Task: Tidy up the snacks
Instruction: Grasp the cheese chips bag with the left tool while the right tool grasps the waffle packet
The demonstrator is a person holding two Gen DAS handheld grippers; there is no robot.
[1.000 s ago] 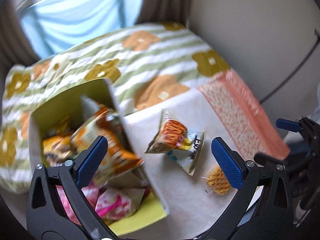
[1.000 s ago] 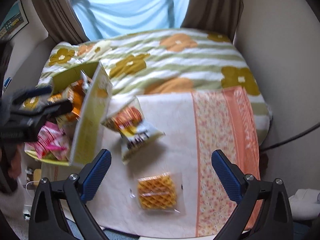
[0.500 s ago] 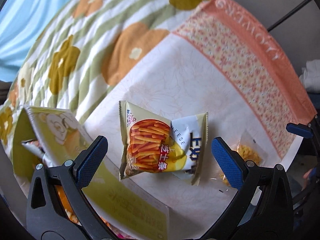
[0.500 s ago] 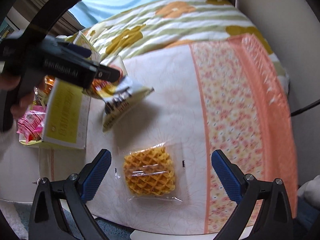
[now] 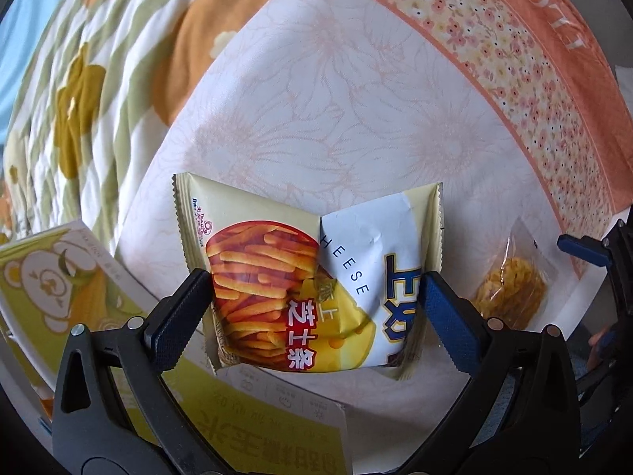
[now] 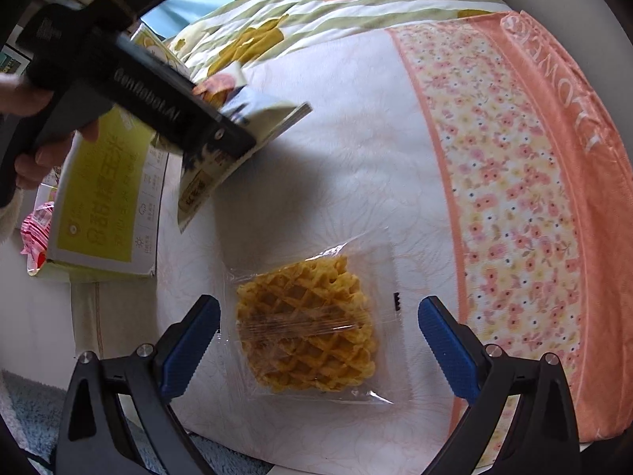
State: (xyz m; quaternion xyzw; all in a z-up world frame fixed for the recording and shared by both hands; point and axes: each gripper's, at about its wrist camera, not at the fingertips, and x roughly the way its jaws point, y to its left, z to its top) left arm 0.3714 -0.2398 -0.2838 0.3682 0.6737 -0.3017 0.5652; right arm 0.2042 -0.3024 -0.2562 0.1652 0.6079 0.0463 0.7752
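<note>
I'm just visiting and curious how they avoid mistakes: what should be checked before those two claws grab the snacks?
1. Left gripper straddles the cheese stick bag: ok.
2. Left pads touching the bag's edges: cannot tell.
3. Right gripper open, either side of the wrapped waffle: ok.
4. Waffle lying flat on the cloth, apart from other things: ok.
5. Yellow box within view beside the bag: ok.
6. Room left inside the box: cannot tell.
</note>
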